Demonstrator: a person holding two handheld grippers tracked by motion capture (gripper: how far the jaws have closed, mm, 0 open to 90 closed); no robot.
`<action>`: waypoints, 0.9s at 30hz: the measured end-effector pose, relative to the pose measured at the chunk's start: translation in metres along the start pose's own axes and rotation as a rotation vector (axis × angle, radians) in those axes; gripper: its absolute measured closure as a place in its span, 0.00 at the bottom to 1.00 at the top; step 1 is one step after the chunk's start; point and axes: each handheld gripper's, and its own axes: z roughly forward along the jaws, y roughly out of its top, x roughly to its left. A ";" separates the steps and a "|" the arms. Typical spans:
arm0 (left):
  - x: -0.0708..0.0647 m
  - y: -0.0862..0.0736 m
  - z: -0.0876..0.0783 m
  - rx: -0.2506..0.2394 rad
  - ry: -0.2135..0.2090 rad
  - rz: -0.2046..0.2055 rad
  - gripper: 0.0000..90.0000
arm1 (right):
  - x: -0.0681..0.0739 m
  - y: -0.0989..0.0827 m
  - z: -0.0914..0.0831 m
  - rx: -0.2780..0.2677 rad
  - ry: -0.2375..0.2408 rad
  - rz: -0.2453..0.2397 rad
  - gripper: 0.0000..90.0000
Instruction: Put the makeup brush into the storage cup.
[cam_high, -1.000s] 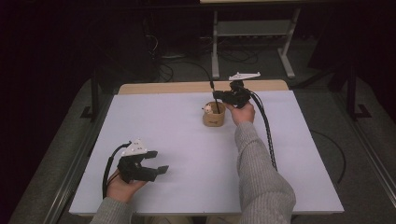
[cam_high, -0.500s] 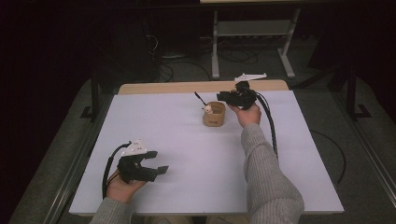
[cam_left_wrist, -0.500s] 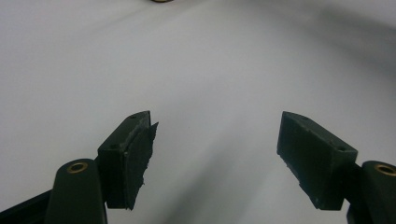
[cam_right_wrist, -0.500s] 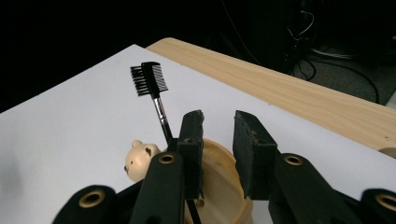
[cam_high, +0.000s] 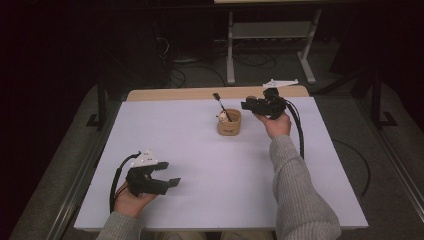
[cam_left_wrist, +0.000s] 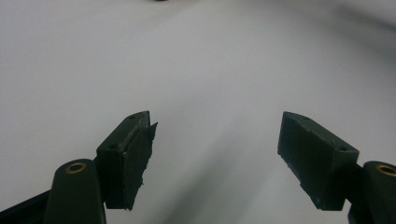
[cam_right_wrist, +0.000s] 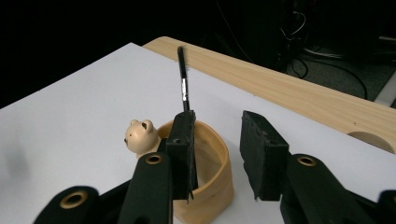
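A tan cup (cam_high: 229, 123) stands at the back middle of the white table (cam_high: 210, 165). A black pen (cam_high: 219, 101) leans out of it toward the back left, next to a small bear figure (cam_high: 220, 116) at the rim. My right gripper (cam_high: 246, 105) hovers just right of the cup, pointing at it. Its jaws have just been opening and stand apart with nothing between them. In the right gripper view the cup (cam_right_wrist: 212, 177), bear (cam_right_wrist: 140, 135) and pen (cam_right_wrist: 183, 84) lie beyond the right gripper (cam_right_wrist: 217, 149). My left gripper (cam_high: 170, 173) rests open at the front left; in its own view the left gripper (cam_left_wrist: 215, 154) is over bare table.
A strip of bare wood (cam_high: 190, 93) runs along the table's far edge. Behind the table a metal stand (cam_high: 270, 32) and cables (cam_high: 185, 75) sit on the dark floor. White surface stretches between the two hands.
The right gripper has drawn back to the right from above the cup and its jaws have parted. The pen now leans in the cup on its own. The left hand has stayed put.
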 end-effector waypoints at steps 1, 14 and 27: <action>0.000 0.000 0.000 0.001 0.000 0.001 0.28 | 0.000 0.000 -0.002 -0.001 0.000 -0.001 0.70; 0.000 0.000 0.000 0.001 0.003 -0.004 0.28 | -0.003 -0.004 -0.018 -0.007 -0.007 -0.004 0.66; 0.002 -0.001 -0.001 0.003 0.003 0.000 0.28 | -0.002 -0.005 -0.026 0.002 -0.006 -0.024 0.62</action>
